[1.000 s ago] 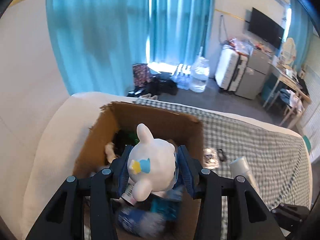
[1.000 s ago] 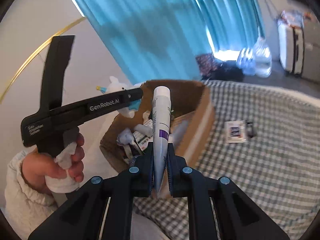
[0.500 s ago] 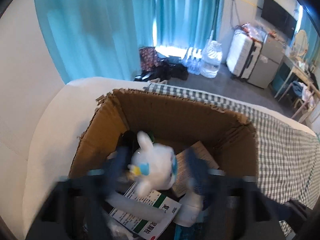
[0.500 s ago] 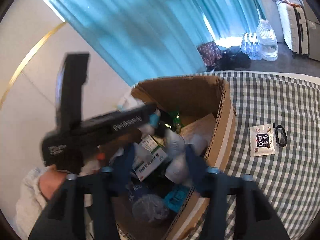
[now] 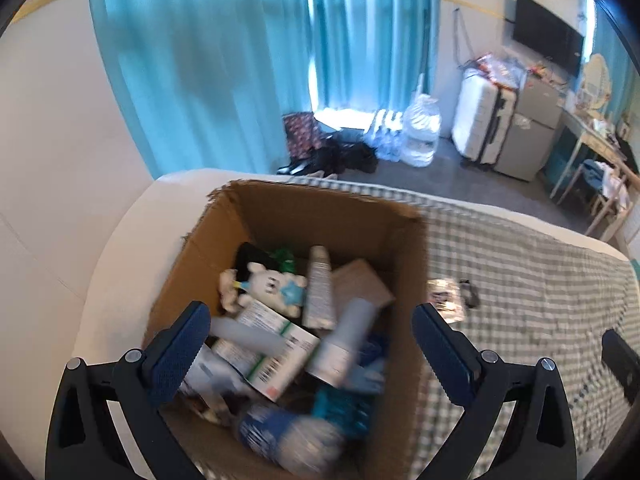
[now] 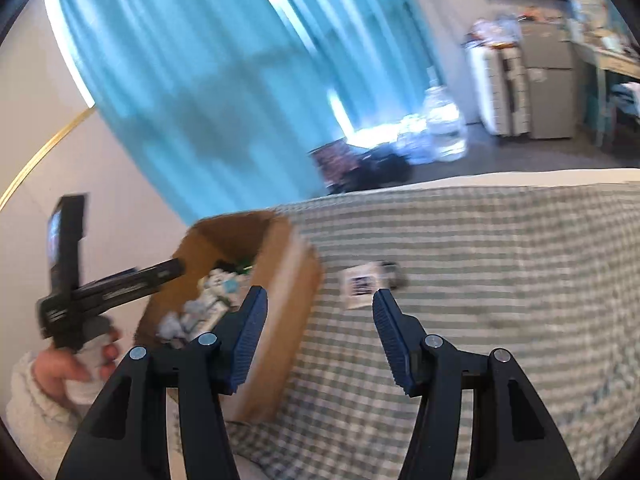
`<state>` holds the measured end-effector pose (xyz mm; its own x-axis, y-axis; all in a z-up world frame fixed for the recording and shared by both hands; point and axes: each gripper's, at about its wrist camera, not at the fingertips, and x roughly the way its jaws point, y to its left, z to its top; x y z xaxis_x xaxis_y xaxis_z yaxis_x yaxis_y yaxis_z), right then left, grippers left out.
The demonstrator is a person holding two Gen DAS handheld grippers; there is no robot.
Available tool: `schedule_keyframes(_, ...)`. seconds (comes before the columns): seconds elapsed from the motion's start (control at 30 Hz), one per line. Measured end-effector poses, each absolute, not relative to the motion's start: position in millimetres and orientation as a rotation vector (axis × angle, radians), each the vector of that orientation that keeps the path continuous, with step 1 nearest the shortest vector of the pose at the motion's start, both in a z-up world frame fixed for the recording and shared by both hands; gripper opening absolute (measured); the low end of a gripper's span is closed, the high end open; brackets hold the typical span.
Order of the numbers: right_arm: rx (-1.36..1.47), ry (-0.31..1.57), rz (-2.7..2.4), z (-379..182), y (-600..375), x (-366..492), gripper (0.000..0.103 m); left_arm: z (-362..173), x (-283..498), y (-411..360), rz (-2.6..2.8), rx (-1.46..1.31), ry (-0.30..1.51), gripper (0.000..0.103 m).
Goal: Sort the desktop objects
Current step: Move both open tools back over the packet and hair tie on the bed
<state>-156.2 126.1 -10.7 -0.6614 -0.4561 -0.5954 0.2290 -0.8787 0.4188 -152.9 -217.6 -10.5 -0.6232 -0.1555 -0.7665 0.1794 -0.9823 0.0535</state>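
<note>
Left wrist view: the left gripper [image 5: 310,350] hangs over an open cardboard box [image 5: 404,320], its jaws opening and spread wide with nothing pinched between them. Below them the box holds a jumble: a blue-capped bottle [image 5: 280,432] nearest, a green-and-white carton [image 5: 276,360], a grey tube [image 5: 344,344], a white tube [image 5: 319,288] standing on end, and a white plush toy [image 5: 266,288] lying toward the far left corner. The box sits at the left end of a checked cloth [image 5: 520,280]. Just right of the box on the cloth lie a small sachet [image 5: 444,296] and a black ring [image 5: 470,292]. Beyond the bed hang blue curtains [image 5: 240,60], with a white suitcase [image 5: 484,120] on the floor.

In the right wrist view, the right gripper [image 6: 320,336] points over the cloth beside the box's right wall, jaws parted and empty. The sachet [image 6: 360,286] lies just ahead between the fingertips' line, blurred. At the left edge a hand [image 6: 76,364] in a cream sleeve [image 6: 32,412] holds the other tool above the box.
</note>
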Motion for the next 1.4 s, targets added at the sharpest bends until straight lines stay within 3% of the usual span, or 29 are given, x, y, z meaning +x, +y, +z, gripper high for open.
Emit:
schedule_keyframes(0.13,0.952,-0.509,-2.609,9,177,-130,0.056,5,-127,-175,-2.719,1.203,0.019,0.103)
schedule_keyframes(0.3,0.859,-0.466,-2.702,25,212,-93,0.061,8,-89,-114,-2.792,1.13,0.028,0.103)
schedule_keyframes(0.6,0.788,-0.383,-2.765,6,241,-63,0.062,-46,-67,-46,-2.817,1.207,-0.004,0.103)
schedule_keyframes(1.17,0.995,-0.454,-2.674,-83,271,-114,0.062,-141,-127,-38,-2.767,1.298,-0.056,0.103)
schedule_keyframes(1.3,1.056,-0.404,-2.644,-100,260,-135,0.062,-161,-148,-39,-2.766,1.289,-0.132,0.103)
schedule_keyframes(1.4,1.07,-0.341,-2.625,-107,245,-148,0.062,-177,-169,-49,-2.722,1.31,-0.083,0.103)
